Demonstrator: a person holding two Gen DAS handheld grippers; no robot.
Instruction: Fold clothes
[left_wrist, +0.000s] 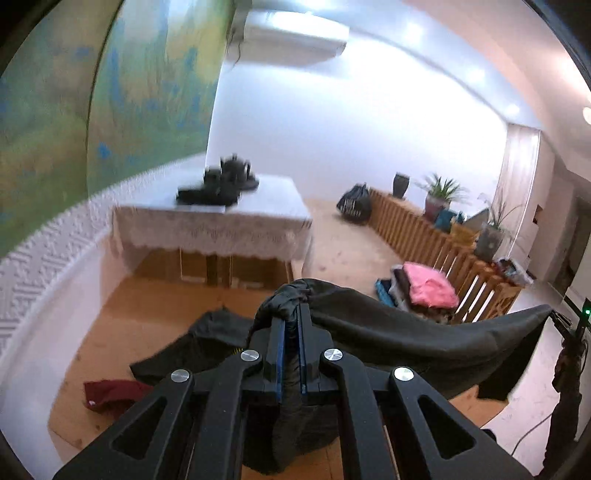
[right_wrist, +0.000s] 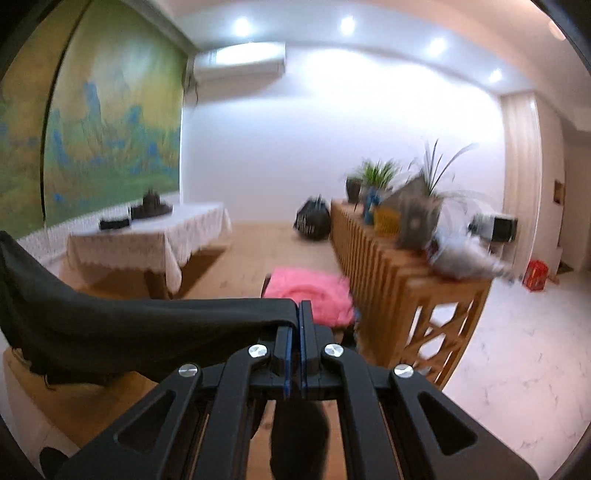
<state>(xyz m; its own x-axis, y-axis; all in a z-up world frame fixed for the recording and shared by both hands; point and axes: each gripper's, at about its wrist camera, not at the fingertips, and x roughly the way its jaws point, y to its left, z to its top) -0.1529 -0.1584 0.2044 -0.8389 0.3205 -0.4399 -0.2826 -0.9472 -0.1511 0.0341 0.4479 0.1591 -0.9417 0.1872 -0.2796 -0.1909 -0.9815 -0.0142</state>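
Note:
A dark grey garment (left_wrist: 406, 332) hangs stretched in the air between my two grippers. My left gripper (left_wrist: 291, 314) is shut on one bunched corner of it, with cloth trailing down between the fingers. In the left wrist view the other corner runs to my right gripper (left_wrist: 557, 317) at the far right edge. In the right wrist view my right gripper (right_wrist: 298, 314) is shut on the garment's (right_wrist: 129, 325) edge, and the cloth sags away to the left. More dark clothing (left_wrist: 207, 339) and a maroon piece (left_wrist: 110, 393) lie on the wooden floor below.
A table with a white lace cloth (left_wrist: 210, 221) stands by the painted wall, dark objects on it. A pile of clothes topped by a pink piece (right_wrist: 310, 291) lies beside a long wooden slatted bench (right_wrist: 388, 266) carrying potted plants. A black bag (right_wrist: 312, 219) sits by the far wall.

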